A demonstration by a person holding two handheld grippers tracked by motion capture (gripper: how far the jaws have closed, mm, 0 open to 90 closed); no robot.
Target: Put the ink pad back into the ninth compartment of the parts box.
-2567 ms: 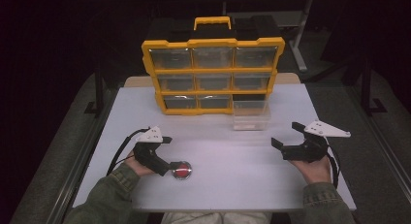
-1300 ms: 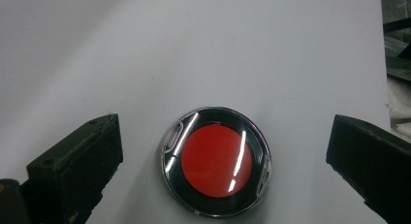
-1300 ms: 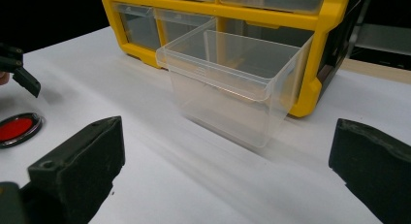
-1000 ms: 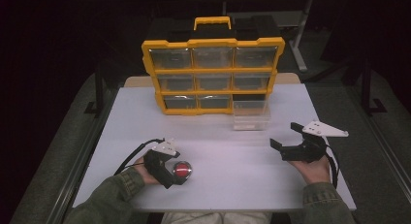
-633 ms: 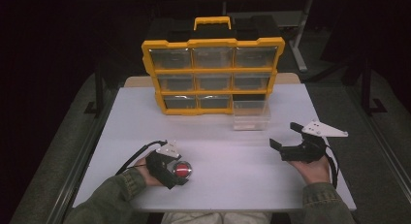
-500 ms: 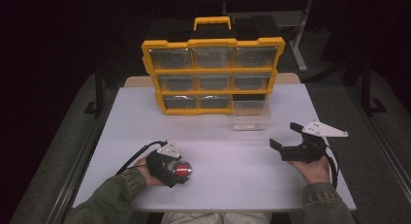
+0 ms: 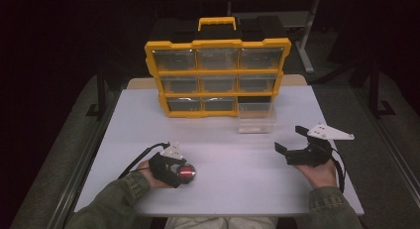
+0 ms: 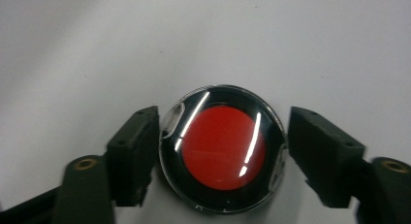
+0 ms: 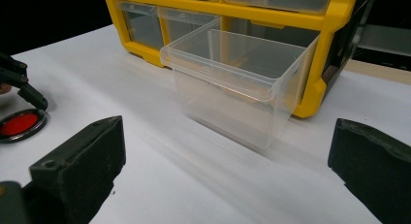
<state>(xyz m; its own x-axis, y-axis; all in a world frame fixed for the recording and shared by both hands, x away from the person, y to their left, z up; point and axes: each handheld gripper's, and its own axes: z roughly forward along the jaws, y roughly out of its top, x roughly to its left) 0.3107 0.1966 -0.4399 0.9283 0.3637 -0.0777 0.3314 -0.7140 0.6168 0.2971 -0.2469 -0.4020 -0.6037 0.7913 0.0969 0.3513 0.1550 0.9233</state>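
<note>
A round black-rimmed case with a red centre [image 8: 223, 149] lies flat on the white table [image 7: 223, 199], at the front left [image 7: 187, 173]. My left gripper [image 8: 223, 158] points down over it. Its jaws have just been closing, and both pads now press the rim from either side. In the high view the left gripper [image 7: 184, 173] sits in the hand at the table's front left. My right gripper [image 7: 290, 140] is held at the front right, jaws wide open with nothing between them. It [image 9: 228, 170] faces a clear plastic drawer [image 9: 237, 83].
A yellow organiser case [image 7: 218, 70] with several clear drawers stands upright at the back of the table. The loose clear drawer [image 7: 256, 117] sits just in front of its lower right corner. The red case [image 9: 19, 124] lies far to the left of the drawer.
The left gripper has moved from beside the red case to over it and has closed on its rim. The right hand has stayed where it was.
</note>
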